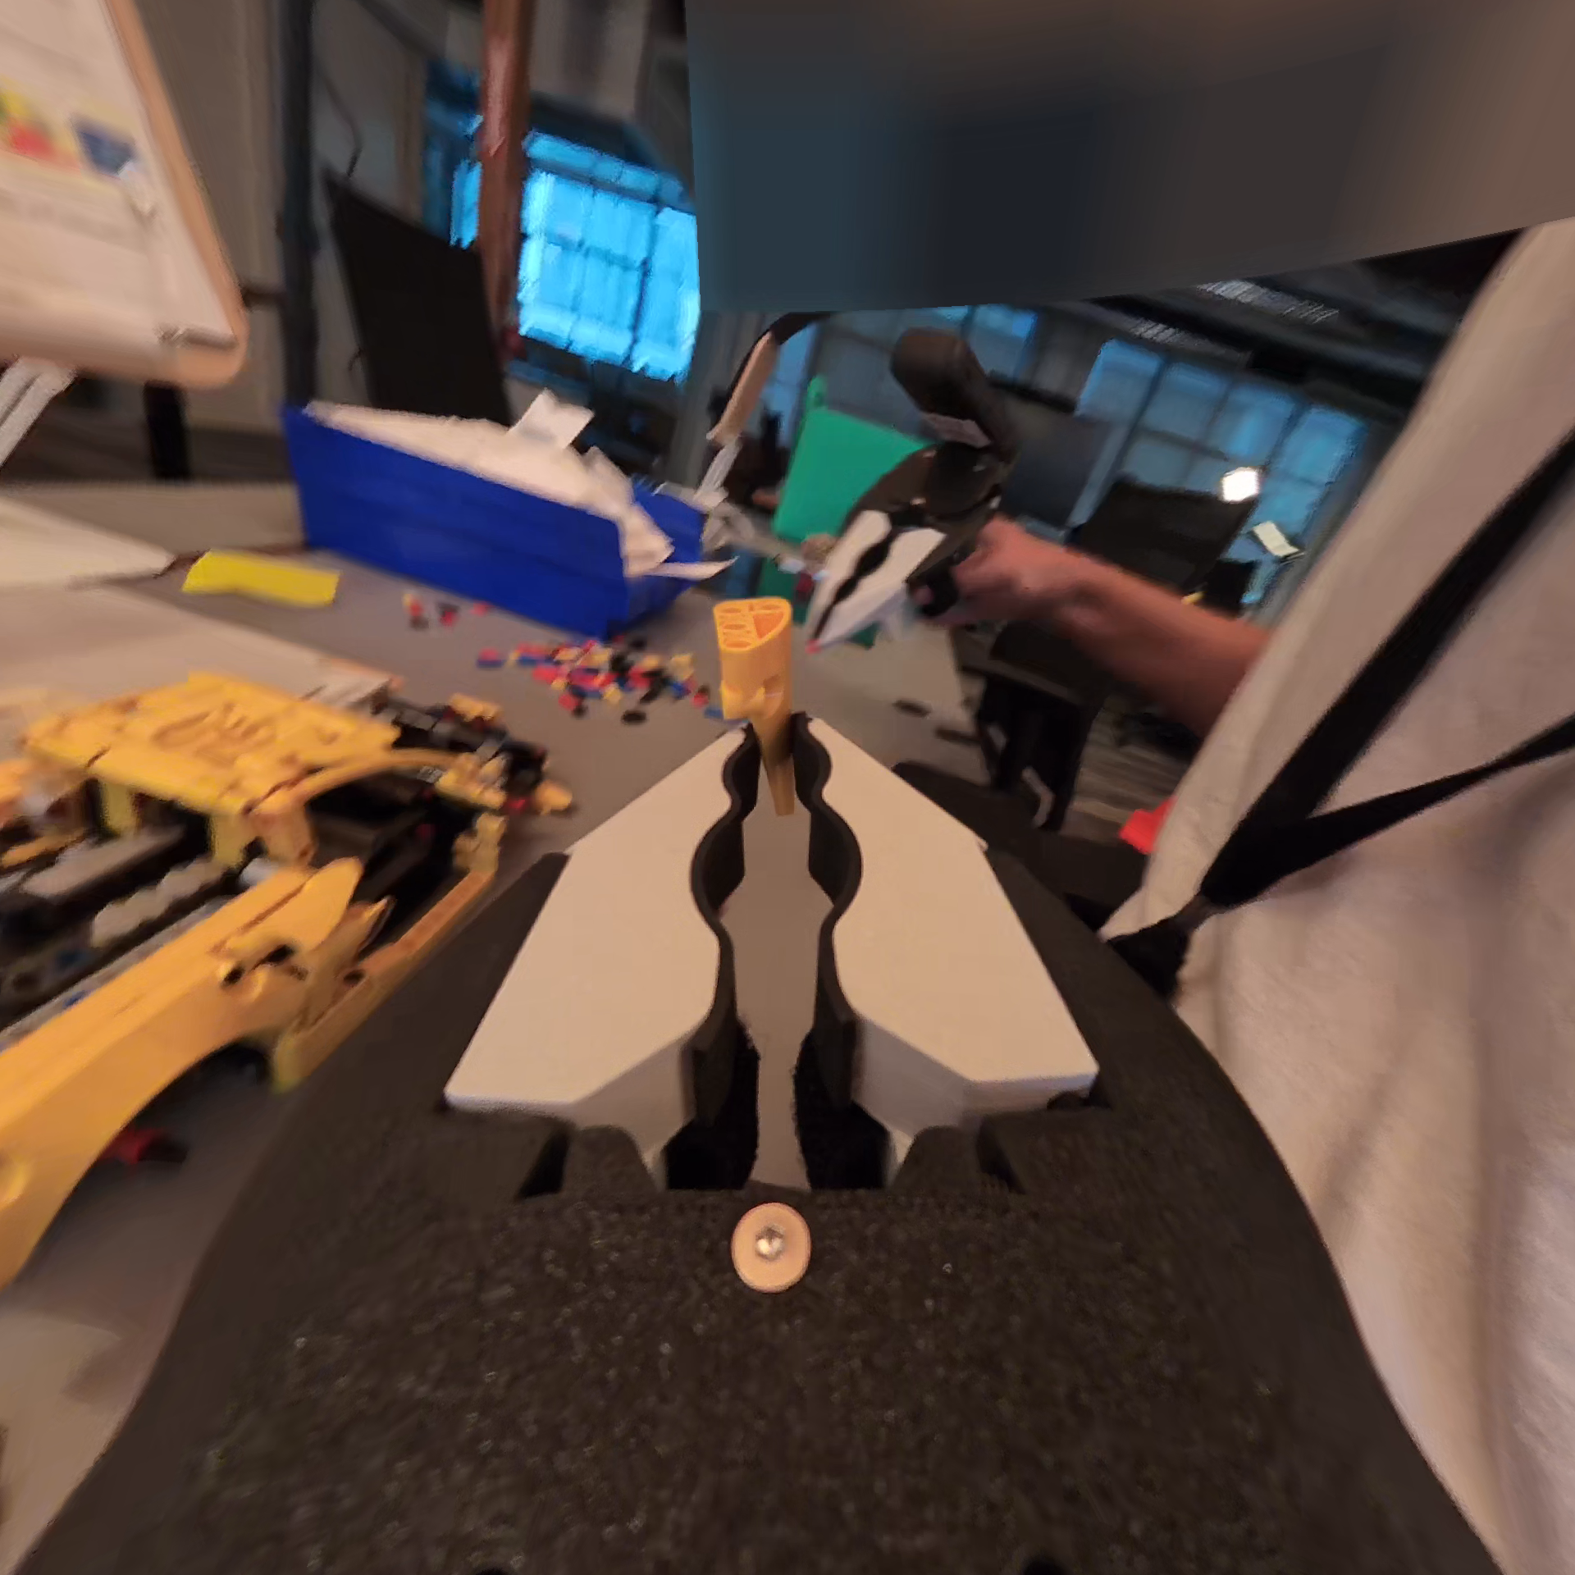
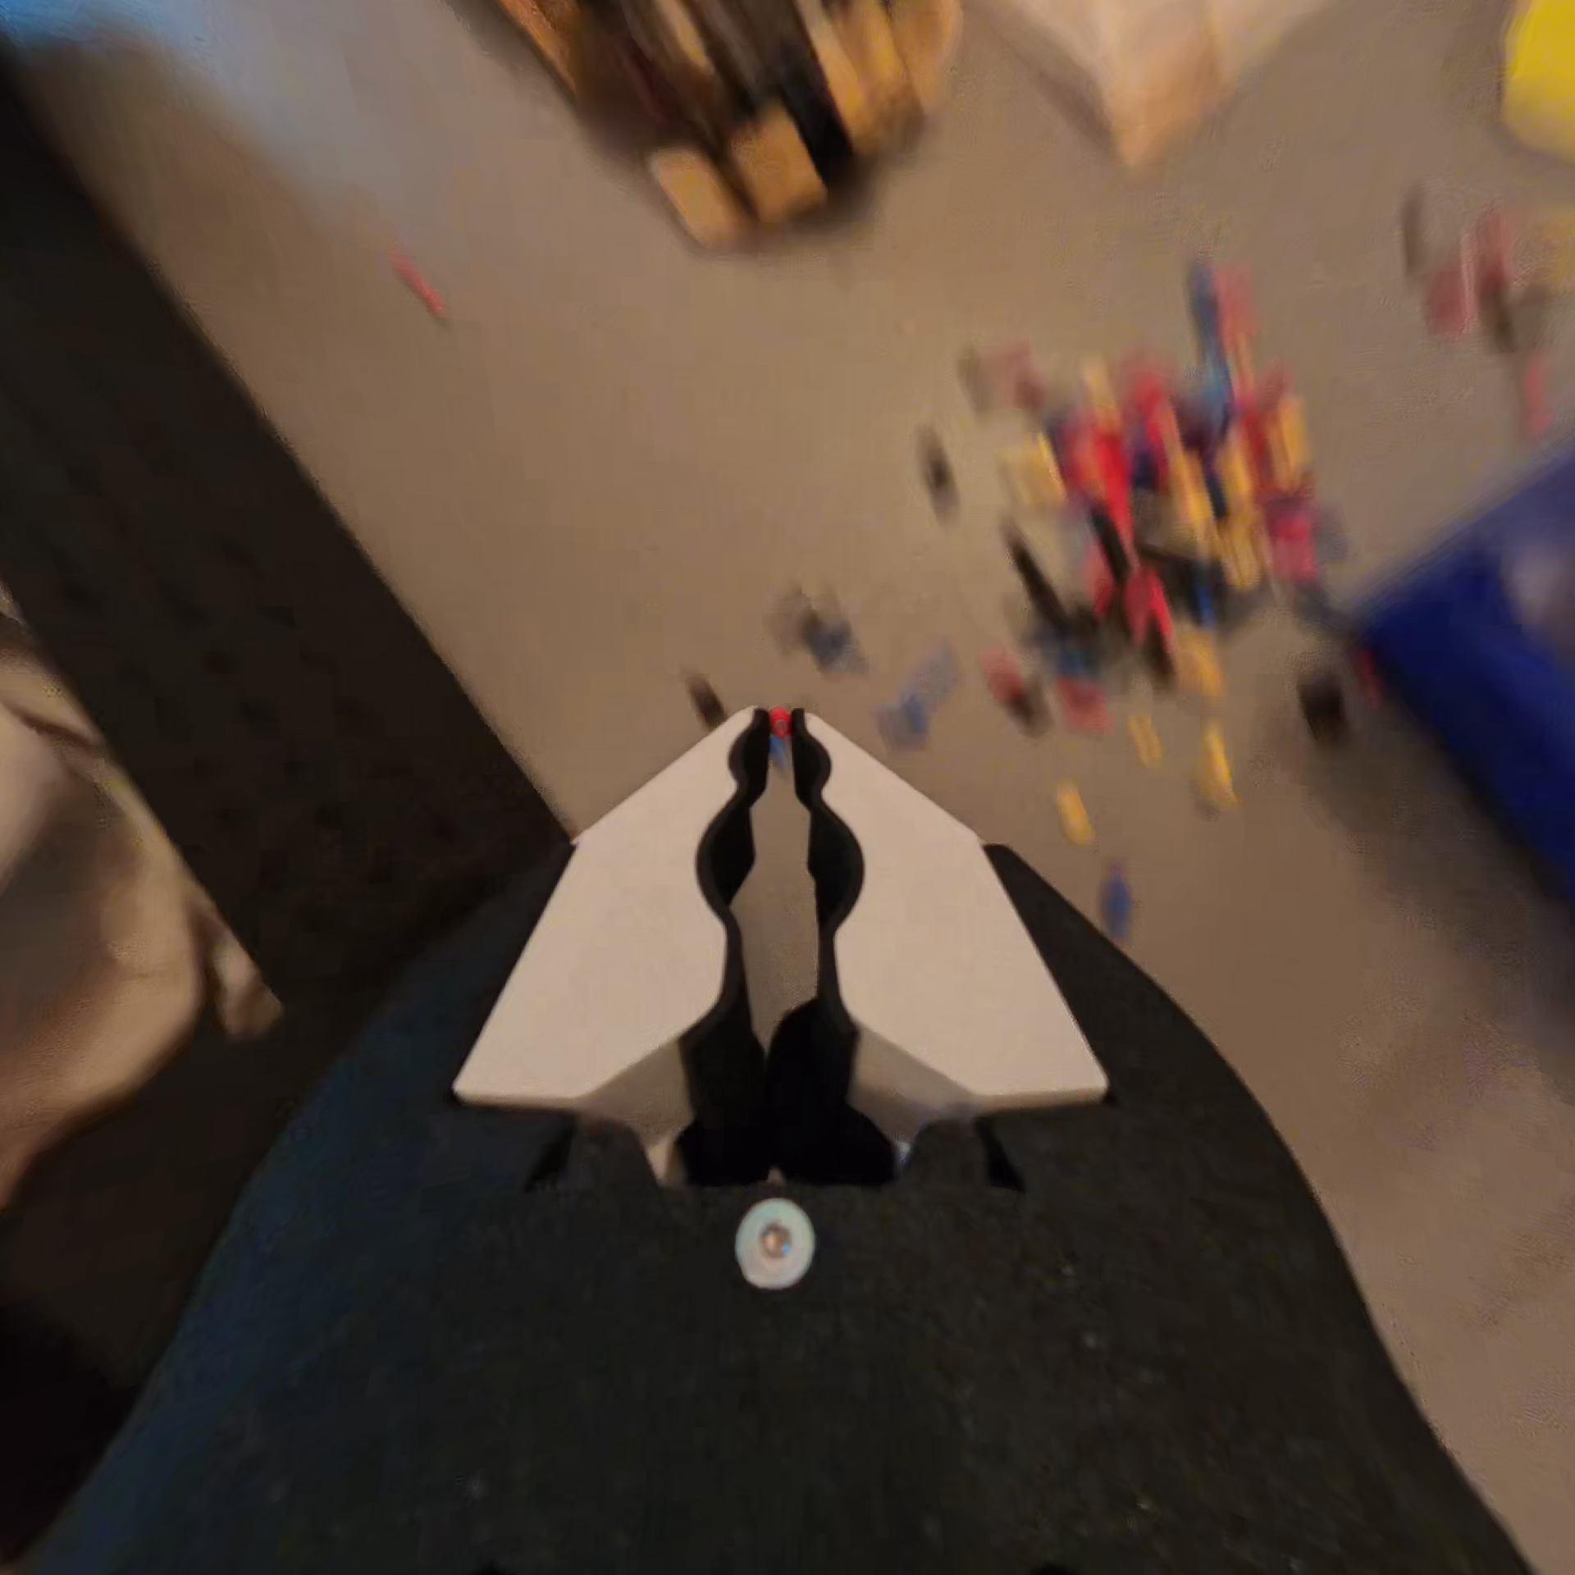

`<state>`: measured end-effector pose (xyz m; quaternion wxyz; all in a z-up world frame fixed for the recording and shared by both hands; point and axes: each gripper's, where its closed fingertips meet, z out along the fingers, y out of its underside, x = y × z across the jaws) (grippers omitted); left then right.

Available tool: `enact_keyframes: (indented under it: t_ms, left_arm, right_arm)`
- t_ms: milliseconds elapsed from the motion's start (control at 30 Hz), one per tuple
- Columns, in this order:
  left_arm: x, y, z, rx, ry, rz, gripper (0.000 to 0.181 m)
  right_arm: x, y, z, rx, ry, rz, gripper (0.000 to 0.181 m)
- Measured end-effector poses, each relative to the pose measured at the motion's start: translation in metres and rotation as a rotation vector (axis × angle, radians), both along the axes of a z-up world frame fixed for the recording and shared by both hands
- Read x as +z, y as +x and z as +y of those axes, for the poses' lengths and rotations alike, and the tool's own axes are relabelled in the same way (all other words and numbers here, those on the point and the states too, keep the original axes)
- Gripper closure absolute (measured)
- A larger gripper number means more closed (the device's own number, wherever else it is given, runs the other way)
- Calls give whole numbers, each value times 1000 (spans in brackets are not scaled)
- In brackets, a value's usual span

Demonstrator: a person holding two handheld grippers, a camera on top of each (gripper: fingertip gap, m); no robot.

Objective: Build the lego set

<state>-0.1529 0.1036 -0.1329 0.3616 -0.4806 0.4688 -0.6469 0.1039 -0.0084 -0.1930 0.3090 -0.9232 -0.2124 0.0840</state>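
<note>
Left gripper (image 1: 774, 740) jaws pinch narrowly; right gripper (image 2: 776, 721) jaws seemingly nearly closed, view blurred.

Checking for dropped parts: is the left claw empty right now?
No, the left claw is shut on a yellow lego piece, which sticks up from between its tips.

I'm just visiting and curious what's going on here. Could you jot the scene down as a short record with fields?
Left gripper: shut on a yellow piece, held upright
Right gripper: pinching a small red piece at its tips
Model: yellow and black car, partly built, on the table
Loose parts: mixed coloured pile beside a blue bin
</note>
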Motion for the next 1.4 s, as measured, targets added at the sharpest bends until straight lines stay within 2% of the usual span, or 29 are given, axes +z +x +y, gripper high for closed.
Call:
enact_keyframes:
  t_ms: [100,167,233,300,500,767,1000,1200,1400]
  left_arm:
    - [14,-5,-7,-32,4,-78,175]
    - [21,-8,-12,-60,2,-116,175]
    - [24,-10,-15,-69,5,-136,175]
    - [26,-12,-16,-67,10,-148,175]
    - [32,-15,-15,-67,-8,-178,175]
    - [33,-17,-18,-89,-14,-181,175]
    - [39,-18,-18,-147,-138,-210,175]
    - [33,-17,-22,-188,-137,-164,175]
    - [13,-15,-36,-265,-85,-45,175]
  right_arm:
    - [55,-134,57,205,275,272,178]
    - [81,-202,79,303,384,455,178]
    - [95,-237,97,338,439,570,178]
    - [99,-257,102,380,411,674,178]
    - [86,-270,105,408,380,667,178]
    - [91,-276,100,427,385,721,178]
    - [94,-277,100,458,445,783,178]
    - [87,-276,96,520,454,581,179]
    - [67,-274,82,620,356,368,178]
